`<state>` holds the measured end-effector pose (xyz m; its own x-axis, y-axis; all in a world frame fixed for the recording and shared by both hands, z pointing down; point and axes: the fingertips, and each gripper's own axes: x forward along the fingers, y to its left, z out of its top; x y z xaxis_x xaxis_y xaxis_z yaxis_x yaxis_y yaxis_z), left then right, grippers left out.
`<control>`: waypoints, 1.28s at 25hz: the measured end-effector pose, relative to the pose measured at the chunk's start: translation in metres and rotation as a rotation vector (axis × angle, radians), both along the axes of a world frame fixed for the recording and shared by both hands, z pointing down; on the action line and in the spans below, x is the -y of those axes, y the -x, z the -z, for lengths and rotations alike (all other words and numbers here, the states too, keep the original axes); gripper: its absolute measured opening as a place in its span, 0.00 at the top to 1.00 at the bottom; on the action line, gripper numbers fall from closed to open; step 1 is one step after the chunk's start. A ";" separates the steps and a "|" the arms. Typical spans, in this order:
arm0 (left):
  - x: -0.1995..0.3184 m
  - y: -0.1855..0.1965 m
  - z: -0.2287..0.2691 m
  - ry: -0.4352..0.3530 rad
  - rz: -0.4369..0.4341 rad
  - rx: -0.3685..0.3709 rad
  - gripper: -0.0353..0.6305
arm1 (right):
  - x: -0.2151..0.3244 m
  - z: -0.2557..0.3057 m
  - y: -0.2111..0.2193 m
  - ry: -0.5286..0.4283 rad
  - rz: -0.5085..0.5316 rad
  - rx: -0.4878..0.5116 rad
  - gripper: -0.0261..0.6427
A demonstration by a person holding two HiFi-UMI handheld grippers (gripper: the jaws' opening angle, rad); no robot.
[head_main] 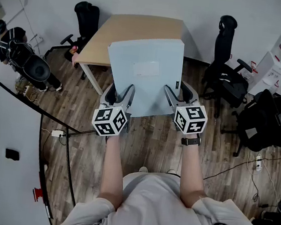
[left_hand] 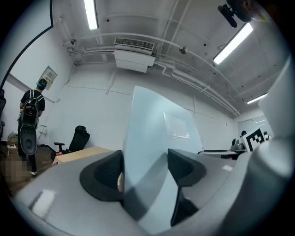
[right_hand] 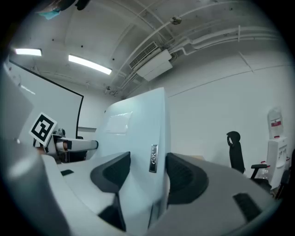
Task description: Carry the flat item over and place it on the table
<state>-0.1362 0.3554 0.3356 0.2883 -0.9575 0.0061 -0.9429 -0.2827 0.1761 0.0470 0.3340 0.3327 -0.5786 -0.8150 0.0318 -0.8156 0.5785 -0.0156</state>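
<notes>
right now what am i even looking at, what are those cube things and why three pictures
There is no robot here. A person holds a hand tool in each hand: a two-jaw gripper with a marker cube fixed on it. The head view comes from a camera on the person's head, looking down along their arms. The other two views come from cameras riding on each gripper, looking along its jaws. The left gripper and the right gripper each clamp one side of a pale blue flat item, holding it up in the air. Just ahead stands a wooden table; nothing shows on the part of its top that is in view. Black office chairs stand around it.
</notes>
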 end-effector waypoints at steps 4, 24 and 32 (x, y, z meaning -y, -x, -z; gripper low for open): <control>0.001 0.016 0.000 -0.006 -0.001 -0.027 0.48 | 0.001 0.004 0.016 -0.017 0.008 -0.009 0.59; 0.079 0.012 -0.011 0.002 -0.004 -0.061 0.48 | 0.081 -0.012 0.011 0.044 0.013 0.036 0.59; 0.164 0.002 0.022 -0.054 0.082 -0.029 0.48 | 0.184 0.017 0.004 0.001 0.126 0.065 0.59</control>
<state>-0.1378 0.1912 0.3138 0.2080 -0.9767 -0.0538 -0.9580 -0.2145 0.1905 0.0425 0.1495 0.3159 -0.6771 -0.7358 -0.0087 -0.7338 0.6761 -0.0669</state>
